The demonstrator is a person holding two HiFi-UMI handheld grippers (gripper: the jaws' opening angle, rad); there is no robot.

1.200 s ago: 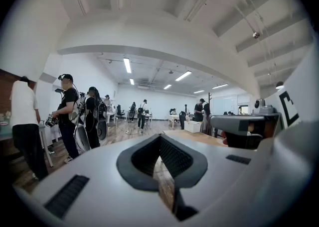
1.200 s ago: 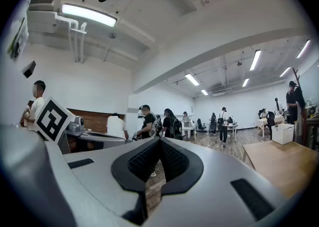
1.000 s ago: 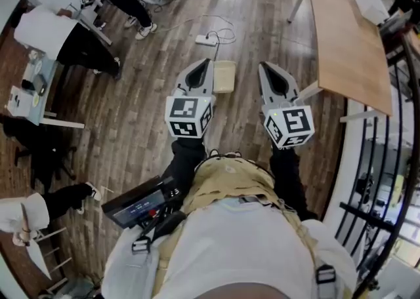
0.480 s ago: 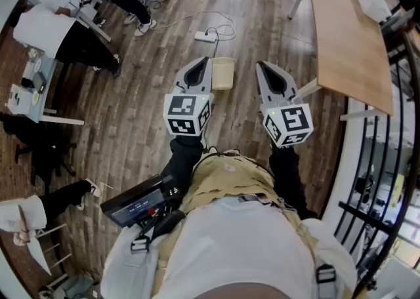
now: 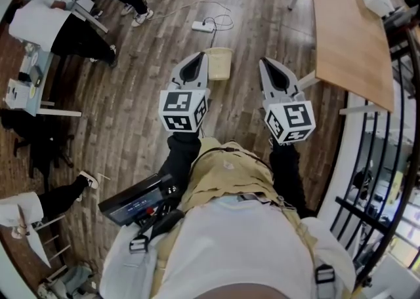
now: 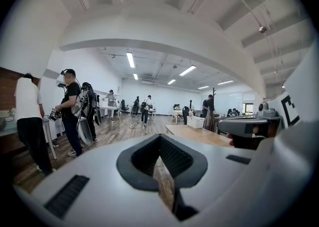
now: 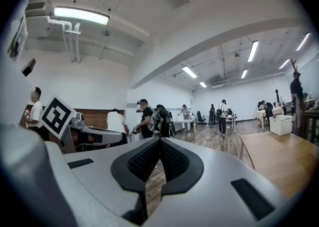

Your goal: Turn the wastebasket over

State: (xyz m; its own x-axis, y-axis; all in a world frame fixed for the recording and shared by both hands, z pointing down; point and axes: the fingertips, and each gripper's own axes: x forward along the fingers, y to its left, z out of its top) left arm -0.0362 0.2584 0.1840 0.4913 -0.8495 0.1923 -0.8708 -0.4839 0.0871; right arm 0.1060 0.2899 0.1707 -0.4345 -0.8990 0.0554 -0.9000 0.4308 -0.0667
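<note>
Over at the far left a person in a white top (image 5: 36, 23) bends over a desk, well away from the work. Next comes the left gripper (image 5: 203, 56), held out above the wooden floor (image 5: 131, 117). Its own view shows its jaws (image 6: 160, 137) drawn together with nothing between them, only a sliver of floor showing through the slit.

Just right of its tip, on the floor a little farther out, sits the wastebasket (image 5: 219, 64), with a white power strip (image 5: 201, 26) beyond it. It lies between the lines of the two grippers, and neither one touches it. It is pale cream and I'd judge it to be thin plastic: light, hollow and fairly stiff at the rim, with smooth walls that could flex and slip under a pinch. The rim looks like the safest hold, one jaw inside and one outside, or else a gripper pressed to each opposite wall.

Its long axis runs near to far. The wider, rimmed end lies away from the person and the narrower end is closer in. From this steep angle I can't say whether it stands on its base or lies tipped over.

To the right, the right gripper (image 5: 264, 62) is closed and empty too (image 7: 159, 141), and a wooden table (image 5: 348, 32) stands beyond it.
</note>
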